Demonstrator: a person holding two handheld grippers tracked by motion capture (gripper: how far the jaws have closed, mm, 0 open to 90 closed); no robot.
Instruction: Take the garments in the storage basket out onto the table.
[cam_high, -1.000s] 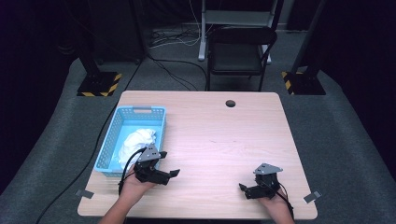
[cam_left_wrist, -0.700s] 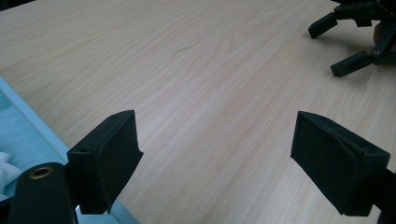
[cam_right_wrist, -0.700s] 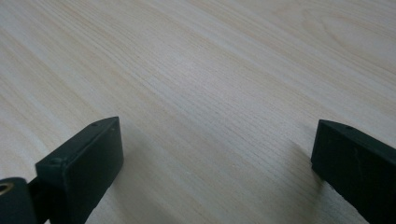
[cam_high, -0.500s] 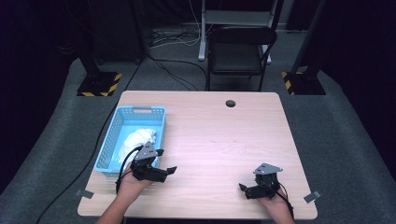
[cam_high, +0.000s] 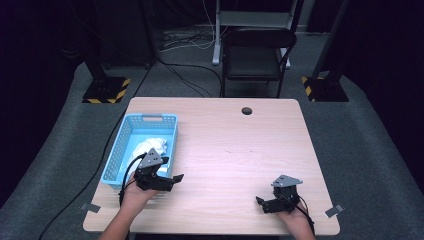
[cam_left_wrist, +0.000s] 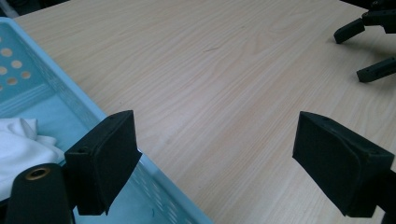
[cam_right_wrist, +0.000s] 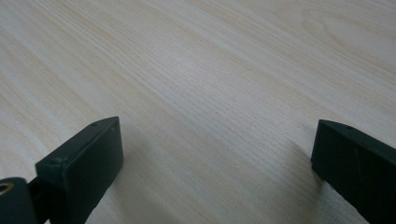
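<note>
Take the blue basket (cam_high: 125, 150) as your landmark: the white cloth (cam_high: 150, 148) lies bunched inside it, toward its near end, untouched by either tool. Your left gripper (cam_high: 167, 179) hovers just at the basket's near right corner, jaws spread wide with nothing between them, one jaw over the rim. Far to the right of the basket, your right gripper (cam_high: 263, 205) rests low over the bare wooden table (cam_high: 240, 145), released and empty too. Judging by this, the cloth is not yet grasped; reaching in, pinching it and lifting it out all remain.
</note>
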